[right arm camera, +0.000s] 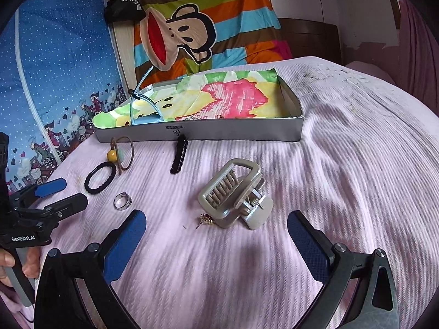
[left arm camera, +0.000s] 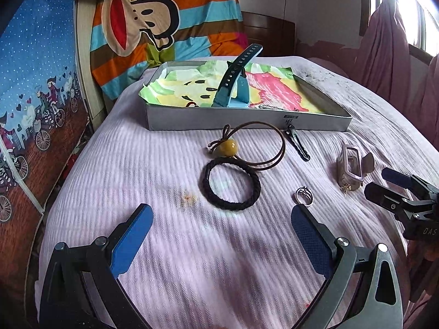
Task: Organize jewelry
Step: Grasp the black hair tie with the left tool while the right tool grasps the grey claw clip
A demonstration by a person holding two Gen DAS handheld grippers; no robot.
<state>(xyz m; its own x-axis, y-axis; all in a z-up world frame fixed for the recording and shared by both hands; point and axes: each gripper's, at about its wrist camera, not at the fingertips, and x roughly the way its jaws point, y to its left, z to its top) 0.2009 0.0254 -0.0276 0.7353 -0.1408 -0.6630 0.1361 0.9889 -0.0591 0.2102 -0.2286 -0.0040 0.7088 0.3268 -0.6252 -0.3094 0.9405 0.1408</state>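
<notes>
On the lilac bedspread lie a black braided hair tie (left arm camera: 231, 184) (right arm camera: 100, 177), a brown elastic with a yellow bead (left arm camera: 227, 147) (right arm camera: 112, 155), a black hair clip (left arm camera: 297, 144) (right arm camera: 179, 157), a silver ring (left arm camera: 304, 195) (right arm camera: 122, 200), a beige claw clip (left arm camera: 352, 168) (right arm camera: 236, 196) and a small gold earring (right arm camera: 205, 220). A grey tray (left arm camera: 247, 122) (right arm camera: 236, 131) lined with colourful paper holds a teal watch strap (left arm camera: 233, 82). My left gripper (left arm camera: 222, 220) hovers open just short of the hair tie. My right gripper (right arm camera: 216, 226) stands open around the claw clip's near side.
A striped cartoon-monkey cloth (left arm camera: 153, 22) hangs behind the tray, a blue patterned panel (left arm camera: 33, 82) stands at the left, and pink curtains (left arm camera: 392, 44) at the right. A hand (right arm camera: 11, 266) grips the left tool's handle. The bed drops off beyond the tray and at both sides.
</notes>
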